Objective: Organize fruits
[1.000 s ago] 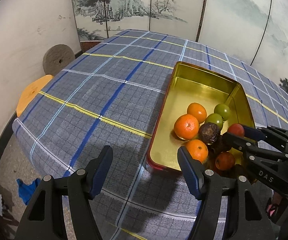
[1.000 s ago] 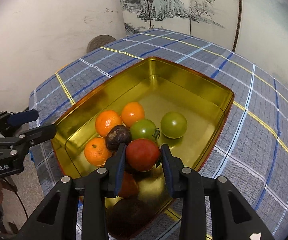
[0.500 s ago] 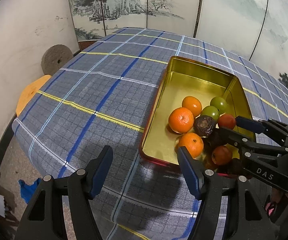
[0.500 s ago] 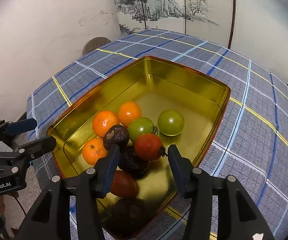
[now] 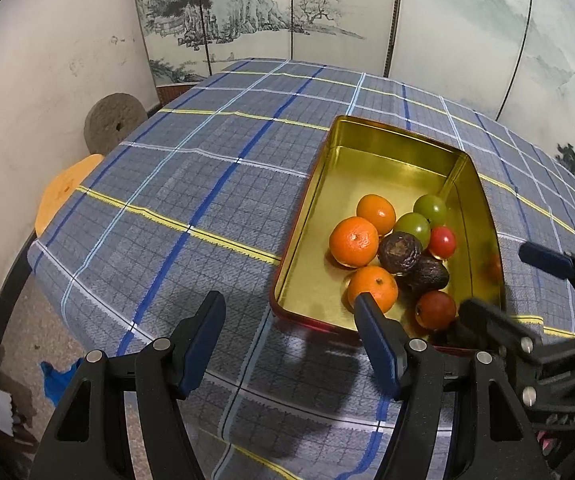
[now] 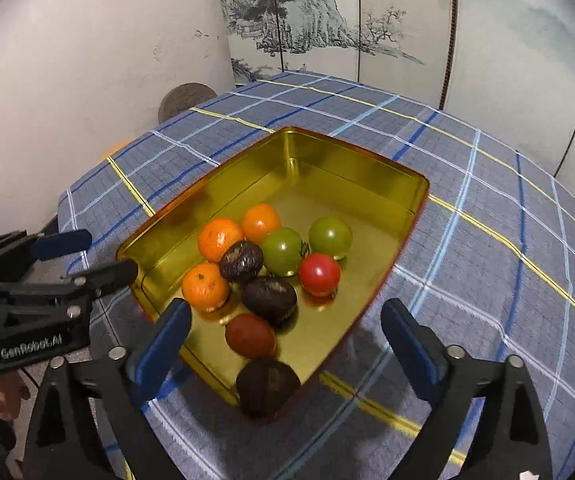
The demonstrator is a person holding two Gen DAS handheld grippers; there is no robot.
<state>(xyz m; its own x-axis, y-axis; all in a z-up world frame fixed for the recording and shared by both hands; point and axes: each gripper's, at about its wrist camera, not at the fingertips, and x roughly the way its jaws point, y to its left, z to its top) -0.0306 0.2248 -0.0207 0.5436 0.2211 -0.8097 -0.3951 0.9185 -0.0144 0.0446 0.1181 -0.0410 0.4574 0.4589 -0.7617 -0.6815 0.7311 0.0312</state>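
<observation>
**Inspector A:** Against the earlier frames, we note that the round red tomato [image 6: 319, 274] has left the right gripper [image 6: 287, 336] and now sits on the floor of the rectangular gold metal tin [image 6: 351, 168], touching a green tomato [image 6: 283, 251]. The jaws have just been opening and now stand wide, with nothing between the pads.

**Inspector B:** We agree. The left gripper [image 5: 287, 340] hangs half open over the blue plaid tablecloth [image 5: 191, 184], beside the tin's near rim, holding nothing. We see no fruit left on the cloth in either view.

**Inspector A:** We record the contents: three orange mandarins, two green tomatoes, one red tomato, a darker red fruit [image 6: 250, 336], and three dark wrinkled fruits, one of them [image 6: 267, 386] right against the near corner. All are crowded toward the near end; the far end is bare.

**Inspector B:** Risks, in our judgement. The red tomato is smooth and round on slick metal, so it may roll if the tin is nudged. The right gripper's wide jaws straddle the near rim; pulling back low could catch that rim and drag or tip the tin.

**Inspector A:** We add that the tin sits near the table's edge, so a shove that way could send it over.
</observation>
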